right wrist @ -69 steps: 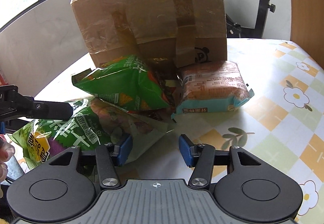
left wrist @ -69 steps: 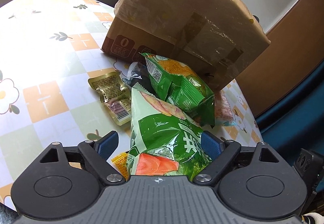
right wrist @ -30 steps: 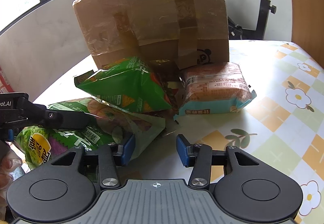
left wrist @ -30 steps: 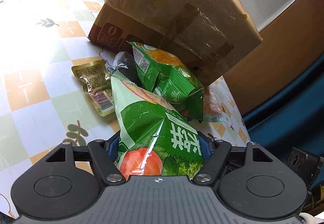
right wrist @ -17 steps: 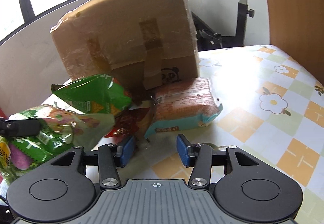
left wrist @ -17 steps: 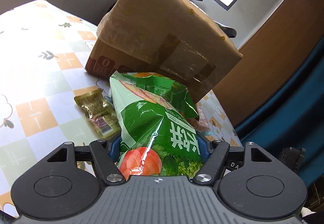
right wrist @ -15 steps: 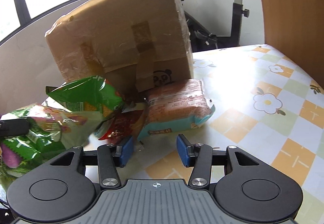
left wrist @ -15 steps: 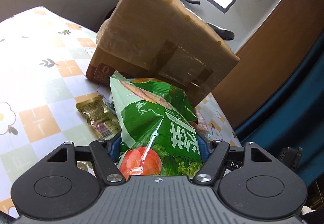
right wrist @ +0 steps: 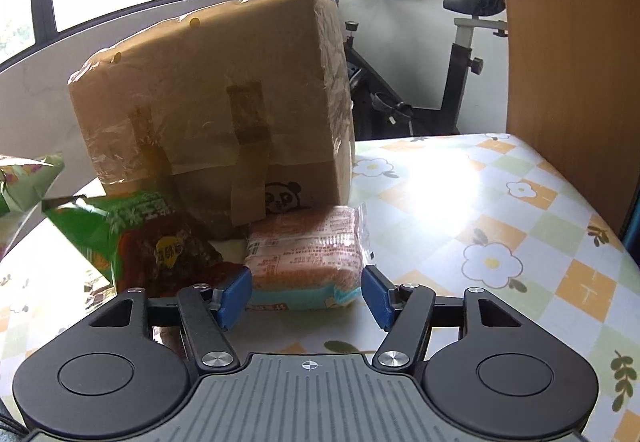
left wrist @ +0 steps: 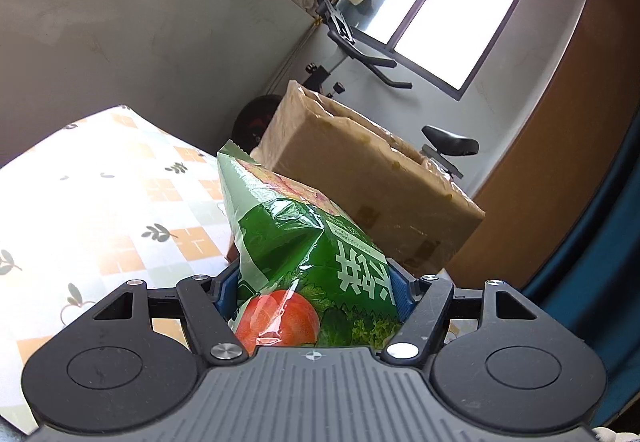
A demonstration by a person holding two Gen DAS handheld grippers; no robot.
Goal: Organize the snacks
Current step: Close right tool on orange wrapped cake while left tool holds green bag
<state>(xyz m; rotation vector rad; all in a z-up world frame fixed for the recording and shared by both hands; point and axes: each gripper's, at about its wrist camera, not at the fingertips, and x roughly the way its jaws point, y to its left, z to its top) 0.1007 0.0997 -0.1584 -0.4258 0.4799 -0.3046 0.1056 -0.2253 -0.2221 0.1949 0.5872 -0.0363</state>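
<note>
green crinkly snack bag with a tomato picture and white Chinese characters (left wrist: 308, 262) now lifted off the bench (left wrist: 100, 194), clamped in the left gripper (left wrist: 314, 288), right gripper (right wrist: 306, 294) jaws just widened, nothing gripped, pink noodle pack with teal edge (right wrist: 304, 254) just ahead, only this view shows the panda logo on the taped brown cardboard box (right wrist: 216, 102)

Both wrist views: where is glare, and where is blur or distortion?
Left wrist view: sunlight washes out the tablecloth; window overexposed; fisheye bends the walls. Right wrist view: glare patch on the tablecloth; the green snack bag is motion-blurred.
</note>
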